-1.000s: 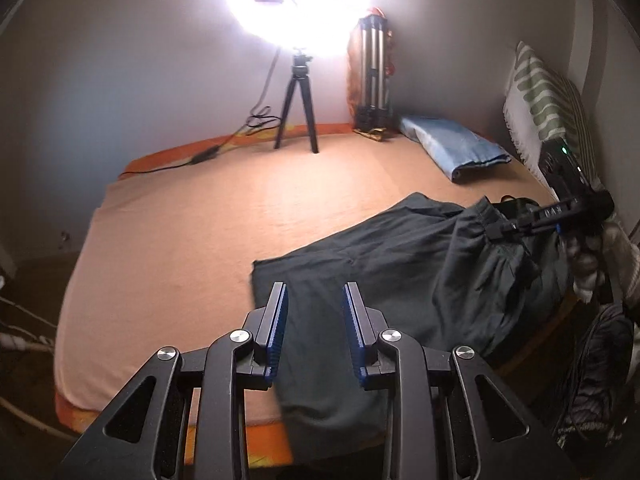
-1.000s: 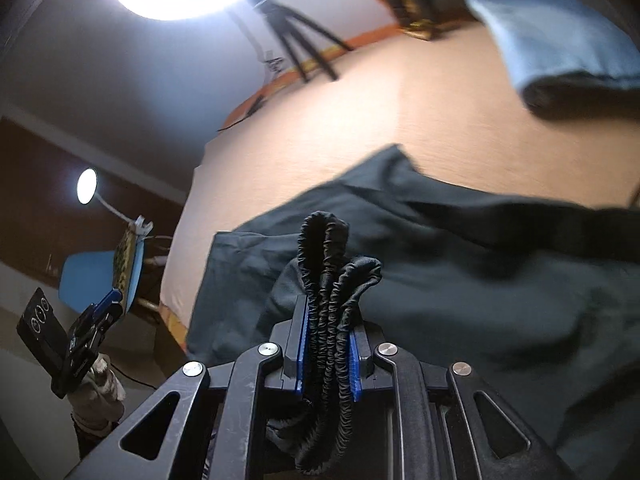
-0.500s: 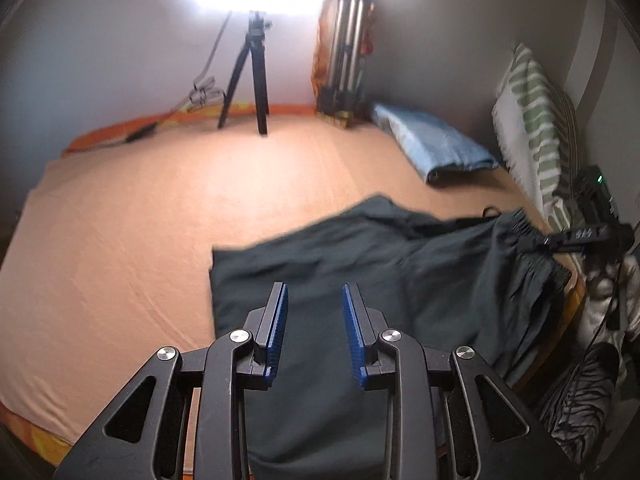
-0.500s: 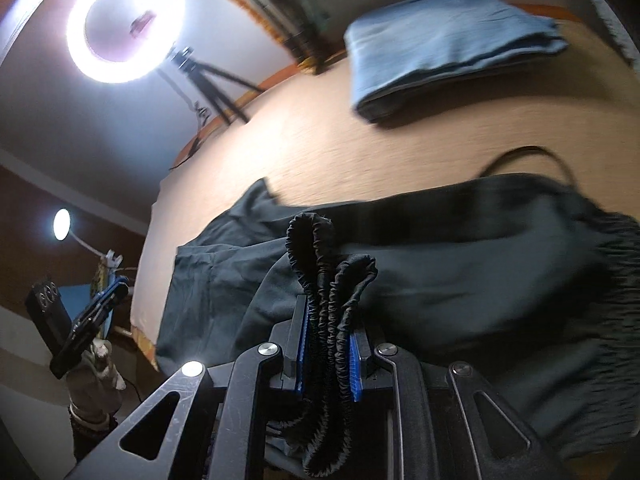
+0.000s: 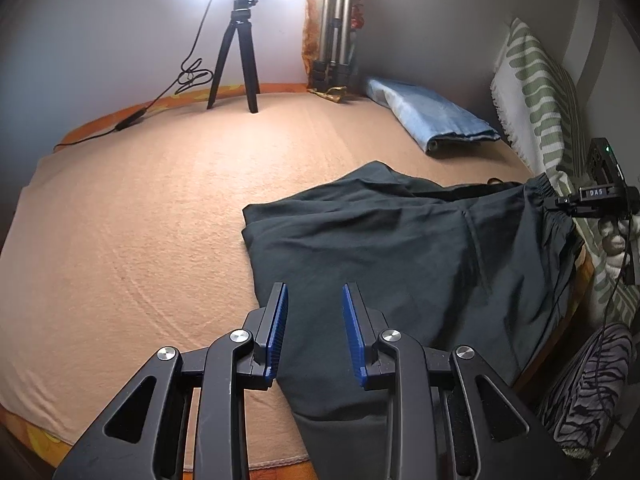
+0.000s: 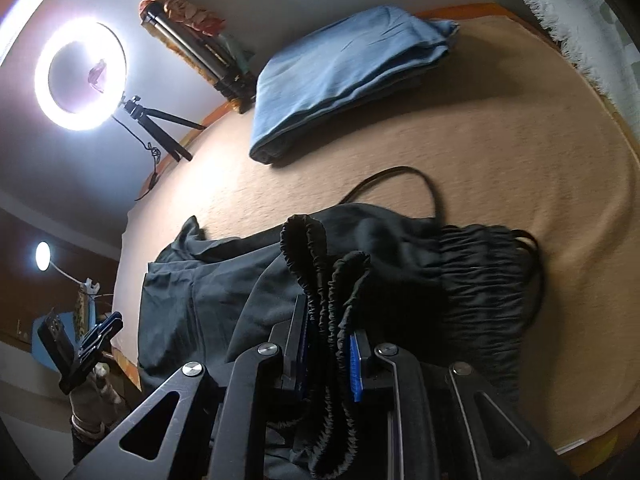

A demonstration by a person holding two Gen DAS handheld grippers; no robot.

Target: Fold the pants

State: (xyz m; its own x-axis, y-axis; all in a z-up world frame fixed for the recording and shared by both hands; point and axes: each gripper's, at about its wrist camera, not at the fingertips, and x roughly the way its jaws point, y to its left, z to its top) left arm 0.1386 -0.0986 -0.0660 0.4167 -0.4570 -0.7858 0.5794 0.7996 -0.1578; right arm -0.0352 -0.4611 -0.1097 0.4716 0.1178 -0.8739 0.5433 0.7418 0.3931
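Dark grey pants (image 5: 400,248) lie spread on the peach bed cover (image 5: 140,208), leg ends at the left, elastic waistband (image 6: 484,276) at the right. My left gripper (image 5: 314,300) is open and empty, hovering over the leg part near the bed's front edge. My right gripper (image 6: 328,320) is shut on a bunched part of the waistband (image 6: 316,264); in the left wrist view it (image 5: 560,202) holds the waist at the far right. A black drawstring (image 6: 400,176) loops out onto the cover.
Folded blue jeans (image 5: 432,120) (image 6: 344,68) lie at the back of the bed. A ring light on a tripod (image 5: 236,48) (image 6: 80,76) and a folded metal tripod (image 5: 334,28) stand by the wall. A striped pillow (image 5: 540,92) is at the right.
The right gripper has carried the waistband to the right, stretching the pants flatter on the bed. The left gripper has moved in over the pants' legs, staying open.
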